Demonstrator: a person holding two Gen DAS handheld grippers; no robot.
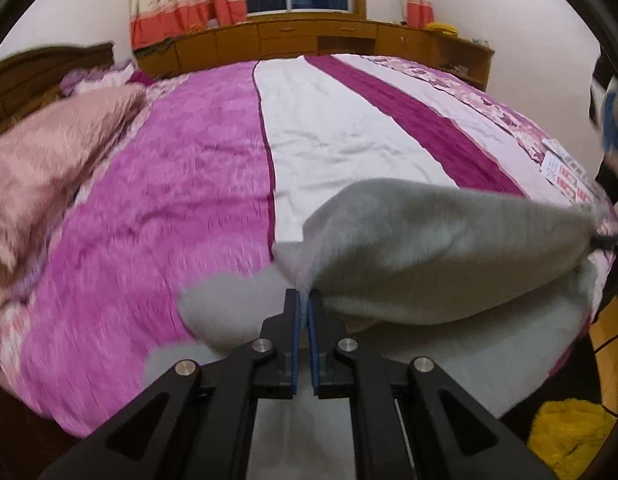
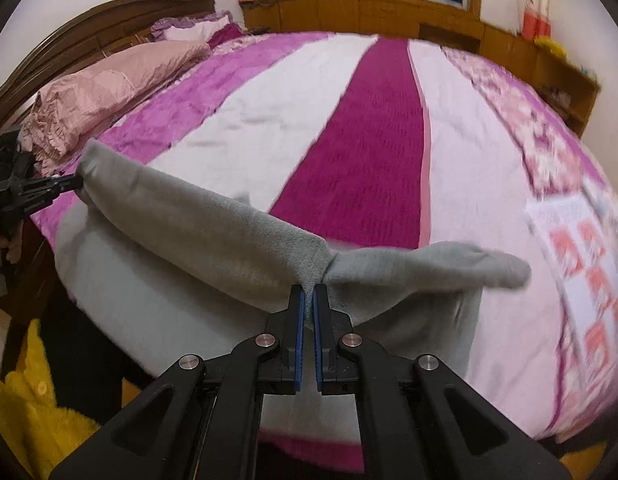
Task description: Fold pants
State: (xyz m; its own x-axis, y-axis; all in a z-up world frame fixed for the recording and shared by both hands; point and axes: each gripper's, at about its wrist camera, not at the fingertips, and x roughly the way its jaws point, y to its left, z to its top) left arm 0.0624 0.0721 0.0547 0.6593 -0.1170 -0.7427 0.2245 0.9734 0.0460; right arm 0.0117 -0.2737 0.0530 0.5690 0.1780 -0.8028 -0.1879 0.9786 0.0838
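Grey fleece pants (image 1: 449, 248) hang stretched between my two grippers above the near edge of the bed. My left gripper (image 1: 304, 300) is shut on one end of the raised edge. My right gripper (image 2: 309, 294) is shut on the other end; the pants (image 2: 213, 236) run from it to the left gripper (image 2: 75, 184) at the far left of the right wrist view. The right gripper (image 1: 601, 240) shows at the far right of the left wrist view. The rest of the cloth drapes down onto the bed below the held edge.
The bed (image 1: 181, 200) has a pink, white and magenta striped cover. A pink pillow (image 1: 49, 160) lies by the wooden headboard (image 2: 89, 28). Papers (image 2: 581, 256) lie on the right side. Wooden cabinets (image 1: 309, 36) stand under the window. A yellow fluffy item (image 1: 569, 436) lies on the floor.
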